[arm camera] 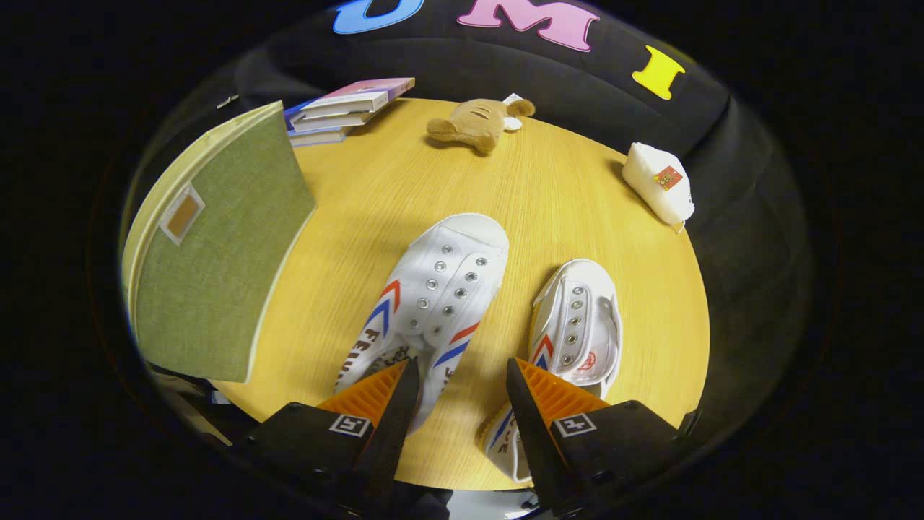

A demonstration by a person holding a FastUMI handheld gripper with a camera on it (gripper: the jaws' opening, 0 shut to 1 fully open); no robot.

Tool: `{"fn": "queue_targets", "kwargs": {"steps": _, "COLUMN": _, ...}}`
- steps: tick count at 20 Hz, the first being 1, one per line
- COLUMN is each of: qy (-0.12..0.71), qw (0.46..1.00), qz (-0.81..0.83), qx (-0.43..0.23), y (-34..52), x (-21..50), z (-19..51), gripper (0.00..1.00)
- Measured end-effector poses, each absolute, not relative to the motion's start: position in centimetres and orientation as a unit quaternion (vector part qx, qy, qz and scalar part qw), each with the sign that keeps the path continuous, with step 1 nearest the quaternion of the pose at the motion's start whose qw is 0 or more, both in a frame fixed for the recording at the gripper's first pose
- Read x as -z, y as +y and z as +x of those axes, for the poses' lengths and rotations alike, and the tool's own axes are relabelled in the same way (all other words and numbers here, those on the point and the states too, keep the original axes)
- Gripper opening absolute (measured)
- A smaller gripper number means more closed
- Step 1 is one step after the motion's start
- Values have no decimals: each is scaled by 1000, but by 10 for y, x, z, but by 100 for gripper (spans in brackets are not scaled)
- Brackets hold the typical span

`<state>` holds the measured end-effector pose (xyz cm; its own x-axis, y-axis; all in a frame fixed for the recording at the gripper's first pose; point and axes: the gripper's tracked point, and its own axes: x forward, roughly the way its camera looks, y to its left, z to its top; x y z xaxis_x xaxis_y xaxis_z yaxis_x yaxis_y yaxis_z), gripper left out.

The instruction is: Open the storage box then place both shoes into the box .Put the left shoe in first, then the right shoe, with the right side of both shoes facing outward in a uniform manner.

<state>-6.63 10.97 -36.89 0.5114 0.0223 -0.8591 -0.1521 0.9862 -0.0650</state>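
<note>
Two white canvas shoes with red and blue chevrons lie on the round wooden table (548,195). The larger-looking shoe (433,296) points away from me, its heel under my left finger. The second shoe (577,328) lies just right of it, its heel end beside my right finger. A green fabric storage box (216,253) stands at the left of the shoes, lid closed as far as I can see. My gripper (462,372) hovers above the shoes' heels, open, with only the first shoe's edge and bare table showing between the fingers.
A stack of books (346,108) lies beyond the box at the table's far edge. A brown plush toy (480,123) sits at the far middle. A white soft pouch (660,180) rests at the far right edge. Black cloth surrounds the table.
</note>
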Motion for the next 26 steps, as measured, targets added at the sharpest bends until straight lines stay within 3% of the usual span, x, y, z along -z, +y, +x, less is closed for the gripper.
{"fn": "queue_targets", "kwargs": {"steps": 4, "qy": 481, "qw": 873, "qz": -61, "qx": -47, "y": 117, "x": 381, "z": -52, "gripper": 73}}
{"fn": "queue_targets", "kwargs": {"steps": 5, "qy": 484, "qw": 872, "qz": -56, "qx": -47, "y": 119, "x": 384, "z": -52, "gripper": 66}}
{"fn": "queue_targets", "kwargs": {"steps": 7, "qy": 487, "qw": 870, "qz": -39, "qx": -68, "y": 129, "x": 386, "z": -52, "gripper": 65}}
{"fn": "queue_targets", "kwargs": {"steps": 9, "qy": 492, "qw": 867, "qz": -12, "qx": -78, "y": 136, "x": 388, "z": -55, "gripper": 37}}
{"fn": "queue_targets", "kwargs": {"steps": 15, "qy": 485, "qw": 867, "qz": 85, "qx": -72, "y": 133, "x": 382, "z": -56, "gripper": 6}}
{"fn": "queue_targets", "kwargs": {"steps": 26, "qy": 423, "qw": 888, "qz": 149, "qx": -100, "y": 148, "x": 291, "z": -42, "gripper": 5}}
